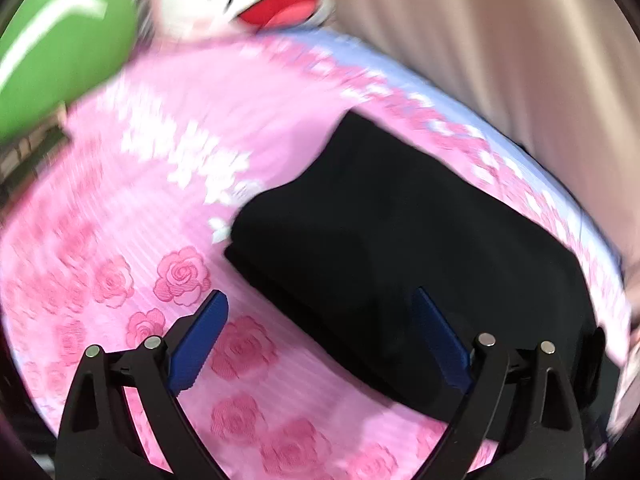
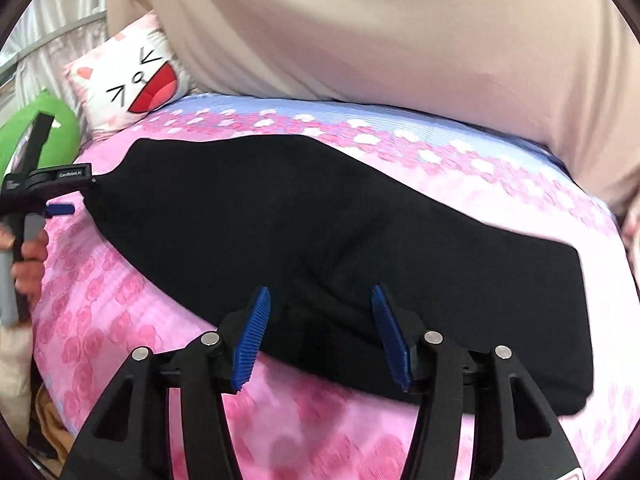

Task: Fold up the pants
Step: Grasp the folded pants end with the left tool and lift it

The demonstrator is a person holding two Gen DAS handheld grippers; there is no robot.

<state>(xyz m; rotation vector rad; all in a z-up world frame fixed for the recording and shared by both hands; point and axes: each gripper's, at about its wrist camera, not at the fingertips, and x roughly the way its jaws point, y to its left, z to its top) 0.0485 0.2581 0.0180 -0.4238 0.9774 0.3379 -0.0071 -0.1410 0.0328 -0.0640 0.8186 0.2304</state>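
While unheld, pants (image 2: pixel 320 232) between right gripper (image 2: pixel 320 336) jaws.

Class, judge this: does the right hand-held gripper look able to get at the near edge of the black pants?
Probably yes: the right hand-held gripper is open just above the pants, nothing between.

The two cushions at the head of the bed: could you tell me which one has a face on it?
The white cushion shows a laughing cat face; the green cushion beside it doesn't.

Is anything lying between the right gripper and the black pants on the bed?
Nothing visible does. The right gripper hangs directly over the near edge of the black folded pants, jaws open, with only pink rose-patterned bedsheet around them.
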